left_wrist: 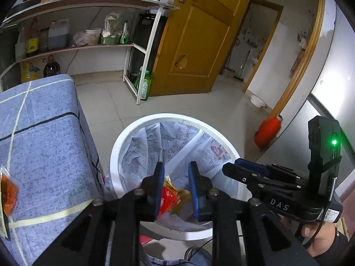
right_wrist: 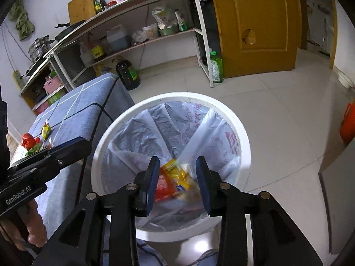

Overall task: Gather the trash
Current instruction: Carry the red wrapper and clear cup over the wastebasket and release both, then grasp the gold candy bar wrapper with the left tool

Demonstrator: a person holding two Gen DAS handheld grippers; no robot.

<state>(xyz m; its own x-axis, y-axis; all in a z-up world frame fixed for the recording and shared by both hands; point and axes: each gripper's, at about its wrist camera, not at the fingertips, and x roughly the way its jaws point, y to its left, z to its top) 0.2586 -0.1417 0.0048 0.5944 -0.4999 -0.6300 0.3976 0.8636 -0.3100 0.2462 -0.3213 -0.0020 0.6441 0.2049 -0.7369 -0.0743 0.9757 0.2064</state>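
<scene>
Two black handheld grippers with blue pads hang side by side over a white trash bin, each seen from its own wrist camera. Nearest the left wrist view, the left gripper points down into the bin with its jaws parted and nothing pressed between the pads. Nearest the right wrist view, the right gripper does the same, its jaws spread a little wider and also holding nothing. Each gripper shows in the other's view at the side, held by a hand at the lower edge.

Just below the fingertips, the trash bin stands on the pale tiled floor. It is lined with a thin white plastic bag printed with red characters. Inside the bag lie crumpled red and yellow wrappers, blurred in the right view, so their exact resting place cannot be told.

Touching or just beside the bin on its left is a table draped in a blue cloth with pale and dark grid lines. More trash sits on it: an orange packet at the left view's edge, and in the right view a yellow packet and a red crumpled piece near the far side.

Farther back, a white-framed shelf unit holds bottles, jugs and bags. Beside it a green bottle stands on the floor, next to a yellow wooden door.
</scene>
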